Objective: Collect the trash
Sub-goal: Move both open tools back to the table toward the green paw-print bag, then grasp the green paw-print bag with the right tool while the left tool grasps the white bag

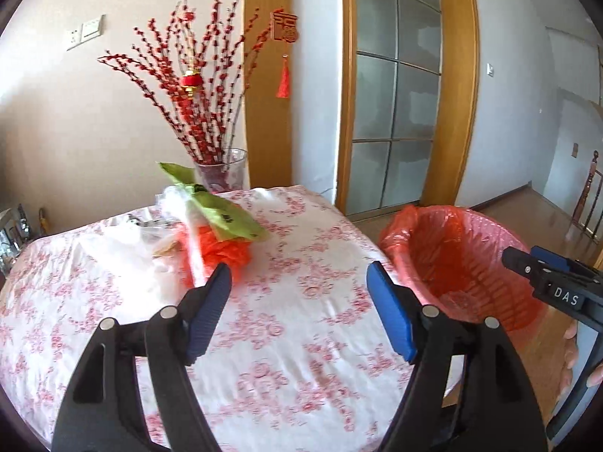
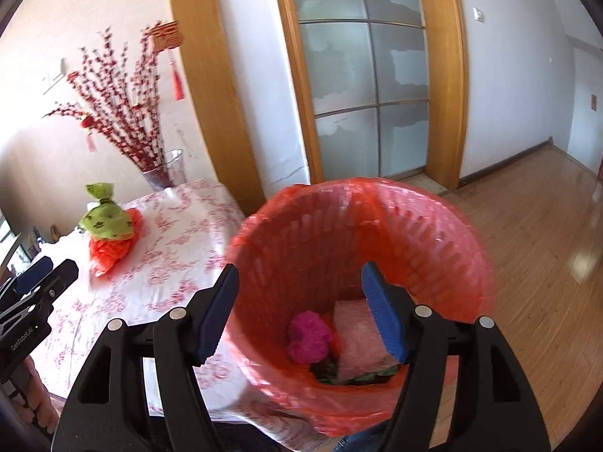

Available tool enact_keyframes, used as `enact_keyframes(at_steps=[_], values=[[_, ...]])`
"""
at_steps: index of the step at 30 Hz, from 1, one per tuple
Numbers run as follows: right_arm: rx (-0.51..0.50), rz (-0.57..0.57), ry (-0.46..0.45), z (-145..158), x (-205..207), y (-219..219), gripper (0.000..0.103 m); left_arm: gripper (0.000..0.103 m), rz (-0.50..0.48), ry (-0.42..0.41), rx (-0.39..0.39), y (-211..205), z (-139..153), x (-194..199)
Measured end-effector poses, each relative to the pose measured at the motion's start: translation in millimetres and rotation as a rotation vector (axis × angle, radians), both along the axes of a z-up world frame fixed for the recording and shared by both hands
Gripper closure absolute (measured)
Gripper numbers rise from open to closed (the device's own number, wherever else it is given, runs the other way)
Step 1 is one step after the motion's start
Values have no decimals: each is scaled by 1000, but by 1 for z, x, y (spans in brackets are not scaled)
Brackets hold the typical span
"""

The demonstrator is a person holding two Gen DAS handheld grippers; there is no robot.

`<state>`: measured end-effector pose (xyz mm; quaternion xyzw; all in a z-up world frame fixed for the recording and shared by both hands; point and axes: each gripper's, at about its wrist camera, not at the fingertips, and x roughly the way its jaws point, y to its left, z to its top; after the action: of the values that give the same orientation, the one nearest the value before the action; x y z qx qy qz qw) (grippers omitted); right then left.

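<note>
Floral table [image 1: 301, 339] — both tools spread (empty), bin [image 2: 361, 248] beside.

Bare tablecloth [image 1: 301, 301] before trash pile [image 1: 211, 233]

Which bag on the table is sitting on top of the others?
The green bag with dark prints and a twisted top. It rests on the crumpled orange bag; the clear white bag lies flat beside them.

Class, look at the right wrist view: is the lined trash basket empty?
No: the trash basket already holds a magenta crumpled wad and a pale pink piece at its bottom.
</note>
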<state>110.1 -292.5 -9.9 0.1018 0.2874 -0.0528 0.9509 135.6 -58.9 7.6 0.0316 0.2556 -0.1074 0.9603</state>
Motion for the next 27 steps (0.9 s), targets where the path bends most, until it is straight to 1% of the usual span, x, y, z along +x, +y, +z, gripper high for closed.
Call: enact_keyframes(at_steps=[4, 8, 14, 16, 20, 22, 27], values=[[8, 76, -6, 3, 10, 30, 37, 25, 104, -8, 3, 44, 1, -5], [20, 160, -4, 6, 24, 62, 47, 23, 207, -5, -3, 89, 0, -8], [22, 253, 2, 13, 49, 111, 59, 23, 339, -2, -10, 146, -4, -11], [13, 285, 2, 16, 56, 127, 64, 23, 370, 4, -21, 162, -6, -11], [-18, 346, -7, 24, 77, 162, 70, 23, 414, 23, -43, 185, -9, -6], [-26, 375, -7, 28, 92, 179, 71, 23, 422, 26, -49, 191, -10, -6], [-5, 436, 31, 29, 133, 212, 73, 23, 423, 32, -54, 198, -12, -1]])
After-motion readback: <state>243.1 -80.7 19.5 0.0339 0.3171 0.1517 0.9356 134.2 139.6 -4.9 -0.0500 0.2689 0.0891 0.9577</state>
